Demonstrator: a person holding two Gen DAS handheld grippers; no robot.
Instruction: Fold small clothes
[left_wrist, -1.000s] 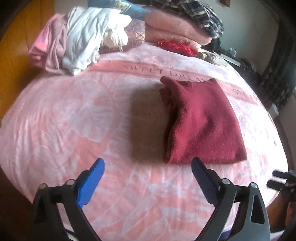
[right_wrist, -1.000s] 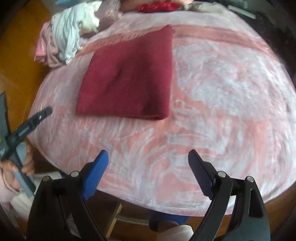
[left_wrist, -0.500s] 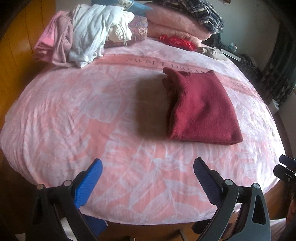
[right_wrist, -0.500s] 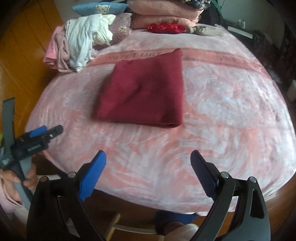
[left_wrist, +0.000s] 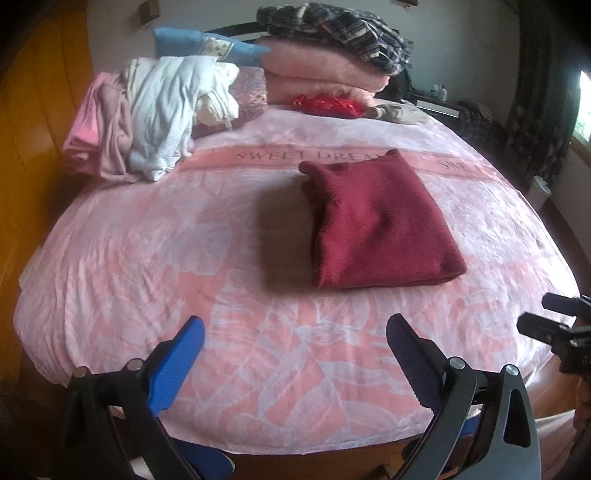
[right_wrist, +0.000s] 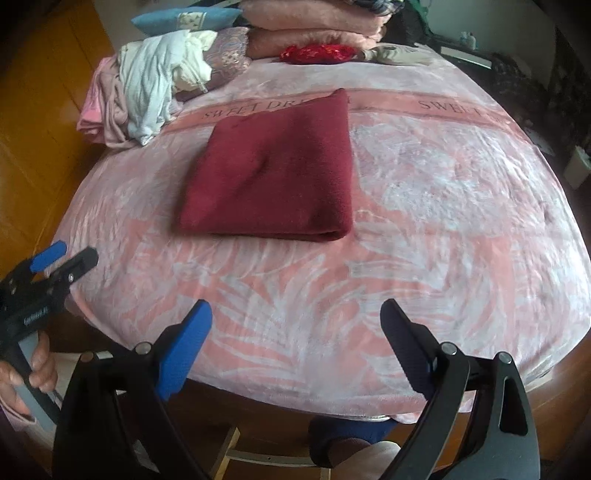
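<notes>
- Pink bedspread (left_wrist: 147, 258) fills both views.
- Near: left gripper (left_wrist: 295, 332) and right gripper (right_wrist: 295, 314), jaws apart, hold nothing, short of the bed's near edge.
- Mid-bed: maroon garment (right_wrist: 273, 170) lies folded flat; this piece looks done.
- Far left: unfolded clothes heap (left_wrist: 155, 118) probably remains.

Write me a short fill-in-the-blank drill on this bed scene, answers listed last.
1. The dark red fleece garment lies ____ on the pink leaf-print blanket.
2. Both the left tongs and the right tongs are ____.
3. The band printed across the blanket reads SWEET ____.
4. The crumpled white garment lies ____ of the red one.

Answers: folded; open; DREAMS; left
</notes>
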